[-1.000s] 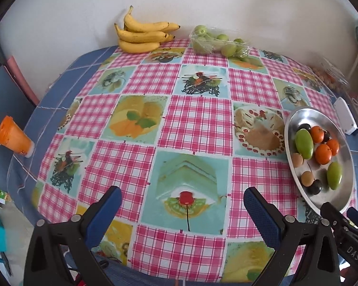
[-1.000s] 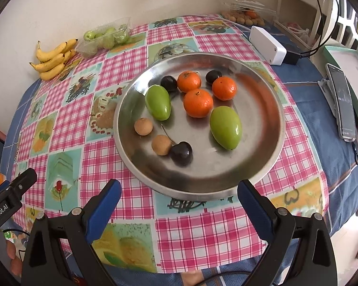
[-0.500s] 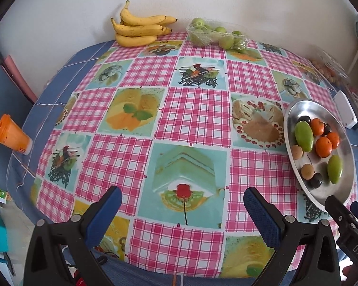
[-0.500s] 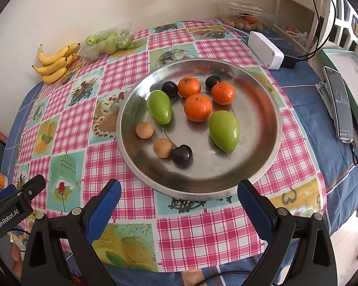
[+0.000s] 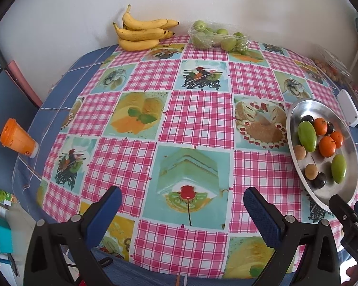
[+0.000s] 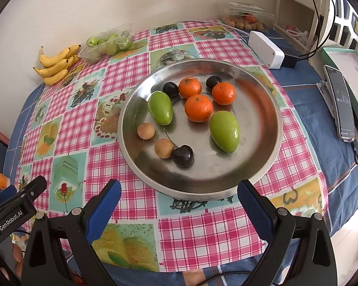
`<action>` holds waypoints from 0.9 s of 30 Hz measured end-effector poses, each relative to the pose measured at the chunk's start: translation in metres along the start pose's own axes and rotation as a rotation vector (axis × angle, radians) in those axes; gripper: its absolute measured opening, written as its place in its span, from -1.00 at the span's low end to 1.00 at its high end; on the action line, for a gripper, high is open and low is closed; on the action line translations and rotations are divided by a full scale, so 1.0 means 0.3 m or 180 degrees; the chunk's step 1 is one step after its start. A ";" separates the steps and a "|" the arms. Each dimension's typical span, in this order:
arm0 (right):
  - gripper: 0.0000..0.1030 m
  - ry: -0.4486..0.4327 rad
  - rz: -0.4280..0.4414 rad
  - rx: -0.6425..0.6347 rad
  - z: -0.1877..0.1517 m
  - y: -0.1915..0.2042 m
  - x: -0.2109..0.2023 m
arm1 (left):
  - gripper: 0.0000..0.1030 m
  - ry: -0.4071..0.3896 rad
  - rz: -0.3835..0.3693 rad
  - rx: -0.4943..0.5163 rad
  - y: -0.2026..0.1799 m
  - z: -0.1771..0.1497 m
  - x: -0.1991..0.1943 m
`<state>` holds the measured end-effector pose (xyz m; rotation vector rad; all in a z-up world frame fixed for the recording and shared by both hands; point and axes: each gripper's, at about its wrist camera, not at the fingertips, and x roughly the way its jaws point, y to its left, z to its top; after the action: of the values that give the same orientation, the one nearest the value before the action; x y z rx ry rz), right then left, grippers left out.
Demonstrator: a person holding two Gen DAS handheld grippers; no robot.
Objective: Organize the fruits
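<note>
A white box [image 6: 266, 48] sits near the table's far right edge beside a black adapter [image 6: 290, 58]. A phone [image 6: 341, 102] lies right; an orange cup [image 5: 18, 138] stands left.

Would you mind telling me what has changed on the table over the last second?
Only the cameras shifted: both pairs of tongs, left and right, drew back a little, so the tray and bananas sit lower in view. Both are open and hold nothing. The fruit on the tray lies as it did.
</note>
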<state>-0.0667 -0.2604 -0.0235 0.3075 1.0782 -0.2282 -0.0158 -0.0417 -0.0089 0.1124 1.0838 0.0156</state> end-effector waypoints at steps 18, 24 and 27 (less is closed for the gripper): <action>0.90 0.0018 0.0010 0.0024 -0.005 0.002 0.005 | 1.00 -0.0002 0.0047 0.0079 -0.013 -0.003 -0.004; 0.90 0.0025 0.0006 0.0021 -0.006 0.002 0.007 | 1.00 0.0013 0.0061 0.0072 -0.009 -0.003 -0.002; 0.90 0.0028 0.0004 0.0022 -0.005 0.002 0.007 | 1.00 0.0039 0.0072 0.0051 -0.005 -0.002 0.004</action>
<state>-0.0668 -0.2594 -0.0260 0.3156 1.0859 -0.2295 -0.0159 -0.0432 -0.0103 0.1390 1.0951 0.0280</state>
